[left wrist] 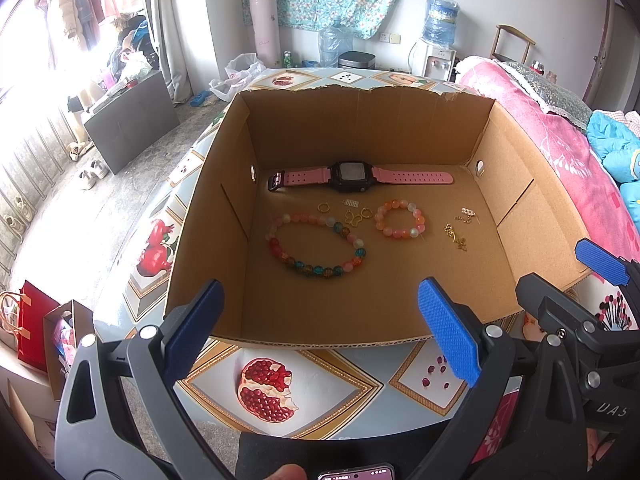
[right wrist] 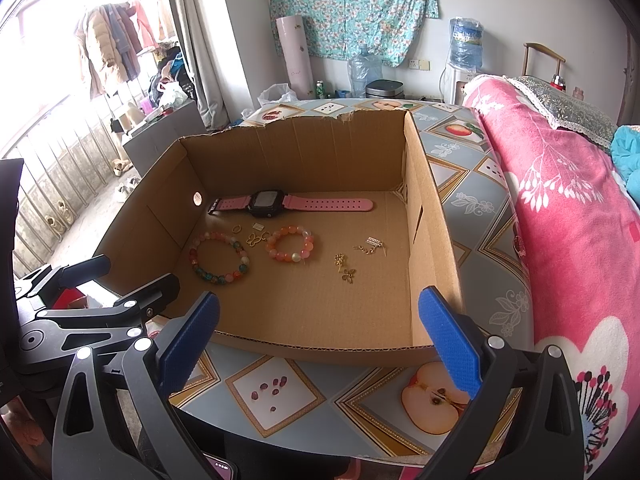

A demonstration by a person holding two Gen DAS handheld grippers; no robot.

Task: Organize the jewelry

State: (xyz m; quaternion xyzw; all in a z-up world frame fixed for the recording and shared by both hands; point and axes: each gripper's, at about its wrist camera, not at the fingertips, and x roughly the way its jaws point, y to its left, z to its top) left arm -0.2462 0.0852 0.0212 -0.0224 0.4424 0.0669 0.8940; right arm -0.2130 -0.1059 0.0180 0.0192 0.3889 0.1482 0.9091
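An open cardboard box sits on the fruit-print tabletop. Inside it lie a pink-strapped watch at the back, a large multicolour bead bracelet, a small orange-pink bead bracelet, gold earrings and gold chain charms. My left gripper hovers open over the box's near wall, holding nothing. My right gripper stands open and empty at the near right corner.
A bed with a pink floral blanket runs along the table's right side. A red gift bag and a small box stand on the floor at left. A phone shows below the left gripper. The room's far wall has a water dispenser.
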